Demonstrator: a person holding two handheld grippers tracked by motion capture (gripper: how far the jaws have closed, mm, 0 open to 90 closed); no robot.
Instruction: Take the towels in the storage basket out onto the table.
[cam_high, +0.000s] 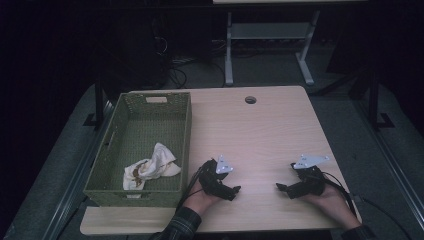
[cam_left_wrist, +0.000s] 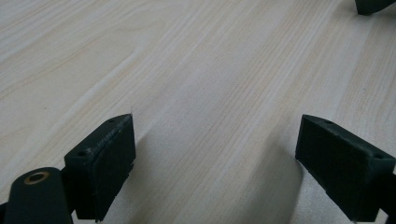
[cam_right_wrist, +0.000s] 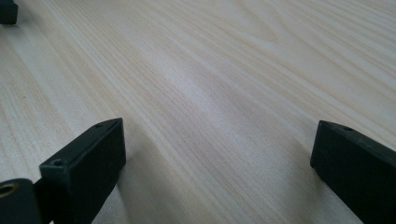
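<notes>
While both hands rest low in the frame on the table (cam_high: 260, 130), the left tool (cam_high: 231, 191) and right tool (cam_high: 284, 188) point toward each other, jaws apart, holding nothing. A green basket (cam_high: 182, 130) fills the left side, long axis running away from the person; a crumpled cloth (cam_high: 150, 167) lies inside, nearer the left tool. No writing is readable.

Spread fingers (cam_right_wrist: 88, 161) over bare table (cam_right_wrist: 224, 84)
</notes>
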